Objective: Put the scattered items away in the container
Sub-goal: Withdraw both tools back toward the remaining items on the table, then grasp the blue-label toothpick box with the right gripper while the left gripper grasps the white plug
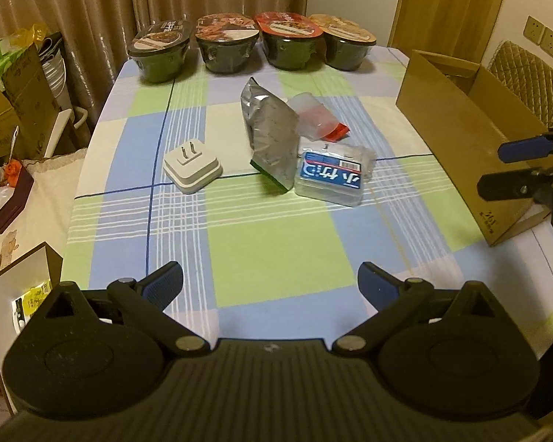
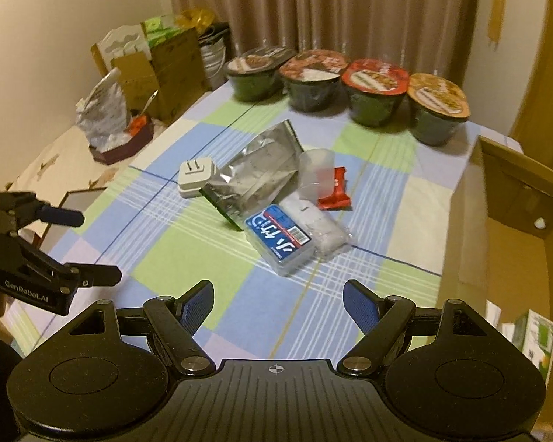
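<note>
Cardboard box (image 1: 461,140) at right table edge, open top, one flap up; stiff enough as a drop target, light enough to slide if bumped. Nothing visible inside from here, interior mostly hidden.

Four noodle bowls (image 1: 252,46) in a row at far edge, well apart from the pile. Sealed, rigid rims, probably light; too wide for a side pinch, better by the rim. Unclear if part of the tidy.

Silver foil pouch (image 1: 271,140), biggest of the scattered pile, centre of checked tablecloth (image 1: 261,250), leaning on its neighbours. Soft, crinkly, slippery; pinch at the flat sealed top edge, not the belly.

Clear plastic pack with blue label (image 1: 331,176) just right of pouch, touching it. Semi-rigid, smooth, likely light; grip across the short sides, low.

White plug adapter (image 1: 192,167) left of pouch, apart from it, prongs up. Hard, dense, squarish; take across flat sides, clear of prongs.

Translucent cup-like piece (image 1: 309,118) behind the pack, lying over red wrapper (image 1: 337,132). Thin, crushable; light squeeze only. Wrapper flat, flimsy; hard to get under, edge pinch.

Left gripper (image 1: 271,281): jaws wide, nothing between, hovering over near table, short of the pile.
Right gripper (image 2: 278,302): jaws apart, somewhat narrower, empty, aimed at the blue-label pack.
</note>
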Action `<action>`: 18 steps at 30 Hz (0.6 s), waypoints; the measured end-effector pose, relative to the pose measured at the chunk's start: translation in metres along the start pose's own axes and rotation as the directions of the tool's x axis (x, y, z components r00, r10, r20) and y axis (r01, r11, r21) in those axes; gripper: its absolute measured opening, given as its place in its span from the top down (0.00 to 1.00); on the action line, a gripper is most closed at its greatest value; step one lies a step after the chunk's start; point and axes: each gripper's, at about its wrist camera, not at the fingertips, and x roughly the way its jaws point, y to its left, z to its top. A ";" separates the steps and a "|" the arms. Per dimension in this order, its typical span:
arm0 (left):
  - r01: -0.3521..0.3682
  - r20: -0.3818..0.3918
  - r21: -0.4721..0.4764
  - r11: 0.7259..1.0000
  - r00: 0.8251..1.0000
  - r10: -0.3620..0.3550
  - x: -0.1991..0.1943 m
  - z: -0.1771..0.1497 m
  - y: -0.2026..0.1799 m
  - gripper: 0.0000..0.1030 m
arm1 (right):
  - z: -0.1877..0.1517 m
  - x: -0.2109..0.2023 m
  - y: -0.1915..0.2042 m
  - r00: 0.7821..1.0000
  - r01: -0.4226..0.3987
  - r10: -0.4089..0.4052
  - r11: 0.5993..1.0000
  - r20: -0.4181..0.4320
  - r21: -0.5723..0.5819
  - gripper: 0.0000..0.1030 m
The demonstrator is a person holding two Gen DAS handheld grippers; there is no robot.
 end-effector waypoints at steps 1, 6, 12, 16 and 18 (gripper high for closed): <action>0.002 -0.001 0.001 1.000 1.000 -0.002 0.003 0.001 0.002 0.04 | 0.002 0.005 0.000 1.000 -0.004 0.003 1.000 -0.005 -0.008 0.19; 0.019 -0.005 0.013 1.000 1.000 -0.019 0.019 0.009 0.007 0.04 | 0.009 0.032 -0.001 0.999 -0.028 0.026 0.998 -0.030 -0.063 0.20; 0.035 -0.017 0.046 0.998 0.999 -0.035 0.043 0.016 0.014 0.04 | 0.020 0.066 -0.002 0.995 -0.076 0.067 0.989 -0.068 -0.127 0.20; 0.049 -0.021 0.076 0.996 0.999 -0.048 0.056 0.021 0.020 0.04 | 0.028 0.087 -0.003 0.992 -0.107 0.095 0.981 -0.078 -0.162 0.20; 0.051 -0.024 0.103 0.993 0.999 -0.049 0.064 0.024 0.024 0.04 | 0.032 0.097 -0.003 0.990 -0.125 0.111 0.973 -0.083 -0.192 0.20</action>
